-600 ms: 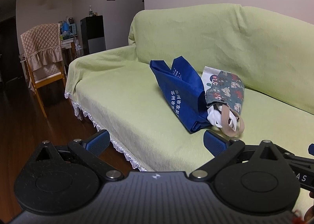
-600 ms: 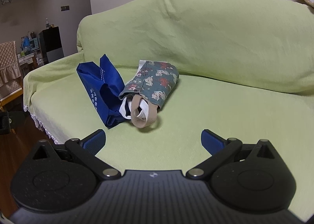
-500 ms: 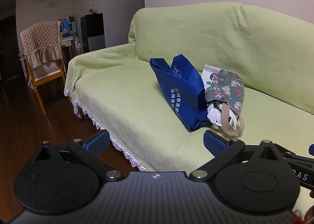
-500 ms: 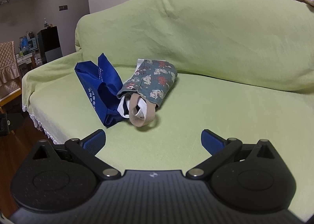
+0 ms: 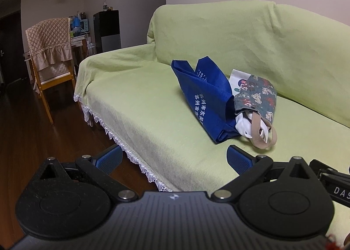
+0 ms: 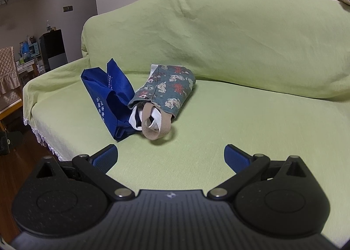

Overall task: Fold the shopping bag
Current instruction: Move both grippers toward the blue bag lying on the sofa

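a: fig. 1, both wrist views. where do the bags lie, and how do the tools stand?

b: the blue shopping bag point(image 5: 203, 101) lies crumpled on the sofa seat point(image 5: 135, 105), ahead of the left hand-held gripper point(image 5: 174, 158) and slightly to its right; ahead-left of the right hand-held gripper point(image 6: 170, 154). the floral bag point(image 6: 168, 90) touches its right flank, with white fabric point(image 6: 135, 118) and a tan handle loop point(image 6: 156, 127) spilling toward the tools. both hand-held grippers have fingers spread wide, holding nothing, short of the bags.

a: what could go wrong?

b: judged from this view, the limp cloth overlaps, so a pinch near the seam between bags may catch the loop or floral bag along with the blue one. the soft cover may bunch under a low pinch.

a: edges and room?

b: the lace-trimmed front edge point(image 5: 122, 140) runs close left of the left tool, with wooden floor point(image 5: 32, 123) beyond; cloth dragged there may slide off. bare seat right of the right tool gives folding room; the backrest point(image 6: 229, 37) bounds the far side.
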